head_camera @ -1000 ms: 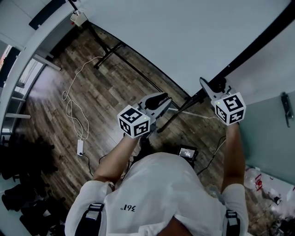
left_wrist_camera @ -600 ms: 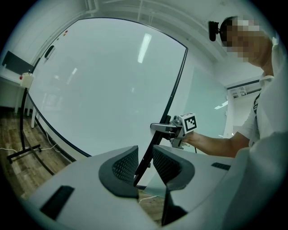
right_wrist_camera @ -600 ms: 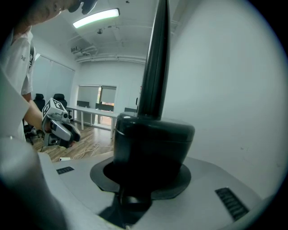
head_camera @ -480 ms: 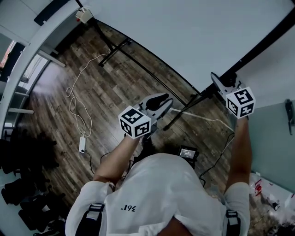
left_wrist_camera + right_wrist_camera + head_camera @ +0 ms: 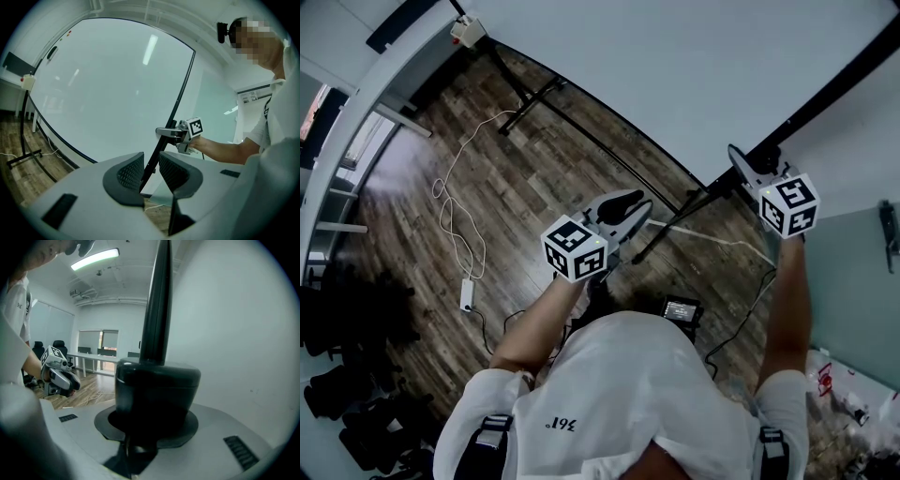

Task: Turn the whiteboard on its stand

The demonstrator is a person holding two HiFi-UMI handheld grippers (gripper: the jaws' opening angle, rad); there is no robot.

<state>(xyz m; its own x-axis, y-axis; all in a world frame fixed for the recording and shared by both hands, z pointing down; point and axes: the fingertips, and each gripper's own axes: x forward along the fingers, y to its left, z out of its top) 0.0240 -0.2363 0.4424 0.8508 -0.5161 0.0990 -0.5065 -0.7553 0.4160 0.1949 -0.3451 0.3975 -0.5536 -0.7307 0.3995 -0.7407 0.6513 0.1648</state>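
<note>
My right gripper (image 5: 750,174) clamps the black knob (image 5: 157,380) at the edge of the whiteboard (image 5: 675,75), which stands just ahead of me, while my left gripper (image 5: 622,208) hangs empty, jaws slightly apart.

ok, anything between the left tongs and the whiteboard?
Nothing visible. The left tongs stand open with only air before the whiteboard; the right tongs grip its black side fitting.
</note>
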